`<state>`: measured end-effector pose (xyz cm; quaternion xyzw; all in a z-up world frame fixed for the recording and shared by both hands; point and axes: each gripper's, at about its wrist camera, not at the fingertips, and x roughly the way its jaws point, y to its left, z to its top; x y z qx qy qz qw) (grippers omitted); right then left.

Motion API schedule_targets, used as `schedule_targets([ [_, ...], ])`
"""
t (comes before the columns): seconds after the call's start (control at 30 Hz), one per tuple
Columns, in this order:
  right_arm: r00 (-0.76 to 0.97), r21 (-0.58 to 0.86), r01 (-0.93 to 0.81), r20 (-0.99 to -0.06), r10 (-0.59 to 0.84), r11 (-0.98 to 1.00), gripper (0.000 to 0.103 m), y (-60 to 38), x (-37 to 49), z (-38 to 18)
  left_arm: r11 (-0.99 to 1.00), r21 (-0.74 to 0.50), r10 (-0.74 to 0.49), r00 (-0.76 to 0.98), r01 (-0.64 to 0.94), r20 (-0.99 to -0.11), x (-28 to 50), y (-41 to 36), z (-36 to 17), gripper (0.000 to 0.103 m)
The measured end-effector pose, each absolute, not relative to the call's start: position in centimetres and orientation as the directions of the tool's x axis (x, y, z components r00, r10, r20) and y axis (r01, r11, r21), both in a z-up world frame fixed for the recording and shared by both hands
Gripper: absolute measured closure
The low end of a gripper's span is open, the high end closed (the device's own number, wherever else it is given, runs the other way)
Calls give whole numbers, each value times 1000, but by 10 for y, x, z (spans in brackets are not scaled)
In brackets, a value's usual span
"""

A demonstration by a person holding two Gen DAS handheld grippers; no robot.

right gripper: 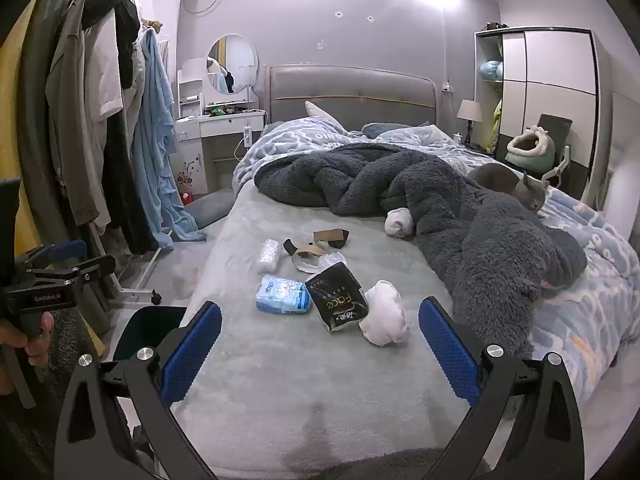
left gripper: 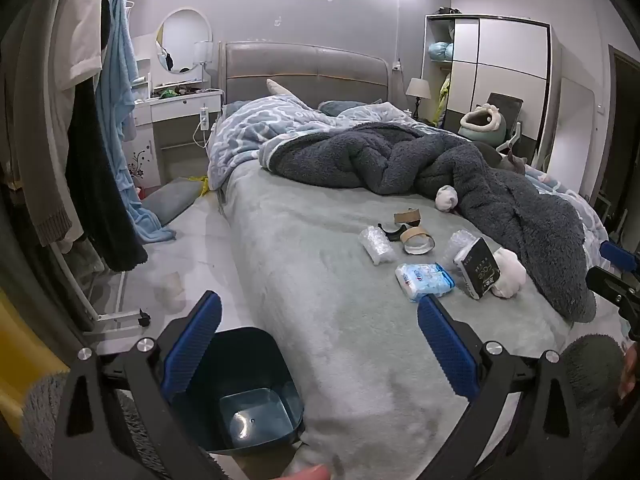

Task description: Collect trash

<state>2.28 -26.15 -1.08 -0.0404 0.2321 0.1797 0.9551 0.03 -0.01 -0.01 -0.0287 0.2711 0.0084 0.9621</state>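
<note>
Dark teal plastic bin [left gripper: 244, 392]: upright, empty, beside bed | blue-white tissue pack [right gripper: 283, 295], black pouch [right gripper: 338, 297], cardboard rings [right gripper: 331, 237]: clustered mid-bed

The left gripper [left gripper: 319, 320] tilts gently downward, its blue-padded jaws spread wide with nothing between them. The right gripper [right gripper: 320, 322] does the same — jaws wide apart, empty. At the left edge of the right wrist view, a hand [right gripper: 30, 338] wraps the left gripper's handle.
</note>
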Motion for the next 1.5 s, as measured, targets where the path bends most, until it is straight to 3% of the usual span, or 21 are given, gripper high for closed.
schedule_targets([
  [1.5, 823, 30, -362, -458, 335, 932, 3, -265, 24, -12, 998, -45, 5, 852, -33, -523, 0, 0, 0, 3],
])
